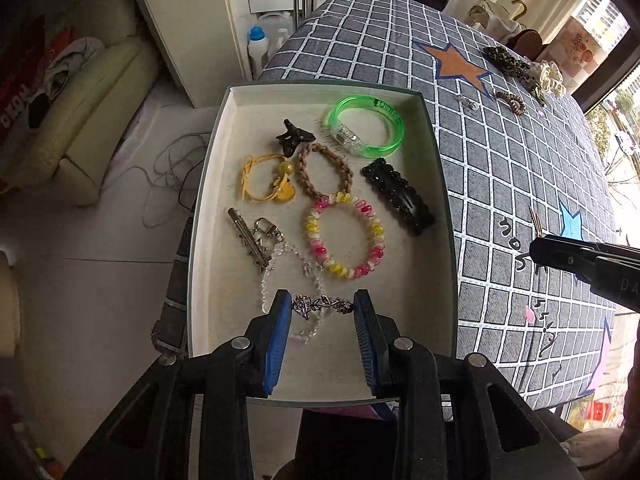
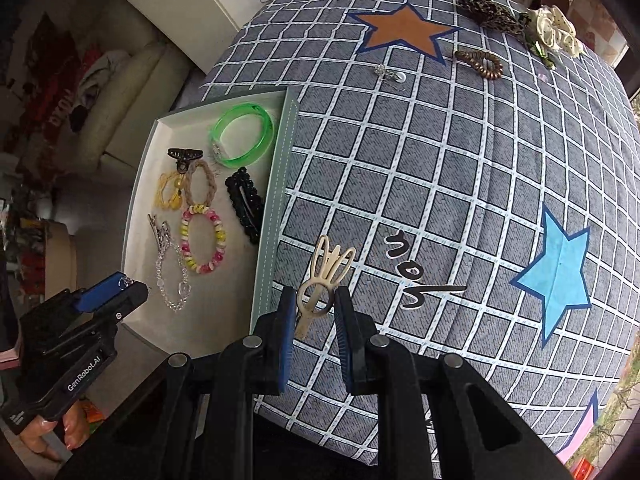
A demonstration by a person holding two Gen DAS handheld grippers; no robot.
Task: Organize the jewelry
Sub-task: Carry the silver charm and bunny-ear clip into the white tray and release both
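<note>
Holding a small silver floral clip (image 1: pixel 322 305) between its blue pads, the left gripper (image 1: pixel 322 320) sits over the near end of the shallow white-lined tray (image 1: pixel 436 152), clamped on that clip. The right gripper (image 2: pixel 316 316) is closed on a cream rabbit-shaped hair clip (image 2: pixel 324 280), held above the checked grey cloth on the desk (image 2: pixel 440 200), just beside the tray's right wall.

Inside the tray there's a green translucent bangle (image 1: pixel 365 126) at the far right, a dark claw clip (image 1: pixel 293 136) next to it, a yellow cord hair tie (image 1: pixel 267 178), a braided tan band (image 1: pixel 325 171) touching the pink-and-yellow bead bracelet (image 1: pixel 345 236), a black rhinestone snap clip (image 1: pixel 398 195) along the right side, a silver clip (image 1: pixel 248 238) on the left, and a clear crystal chain (image 1: pixel 292 280) right under the left gripper.

Out on the cloth at the far side: a leopard-print hair piece (image 2: pixel 494 12), a cream fabric flower (image 2: pixel 556 30), a brown spiral hair tie (image 2: pixel 480 62) and a small silver pin (image 2: pixel 390 74), all well apart from the tray.
</note>
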